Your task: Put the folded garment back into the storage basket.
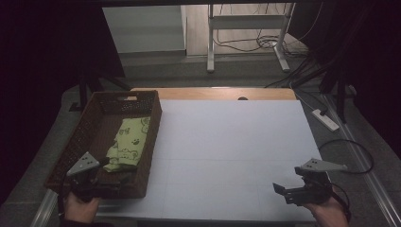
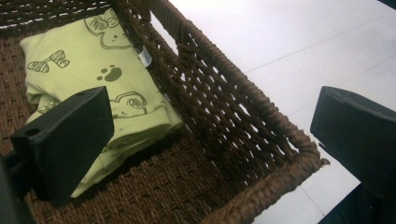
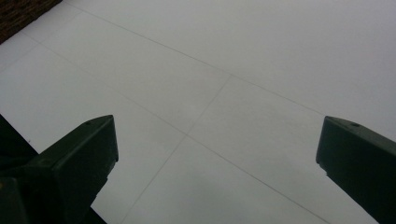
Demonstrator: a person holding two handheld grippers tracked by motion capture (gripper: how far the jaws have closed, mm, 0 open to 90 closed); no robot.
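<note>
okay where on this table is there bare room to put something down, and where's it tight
The white tabletop is bare from the wicker basket across to the right gripper, and back to the wooden strip at the far edge. It is tight inside the basket, where the folded green cloth lies along its right wall, and at its near corner, where the left gripper hovers.

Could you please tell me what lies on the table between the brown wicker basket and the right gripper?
Nothing: in the high view, bare white tabletop separates the brown woven wicker basket from the right gripper.
</note>
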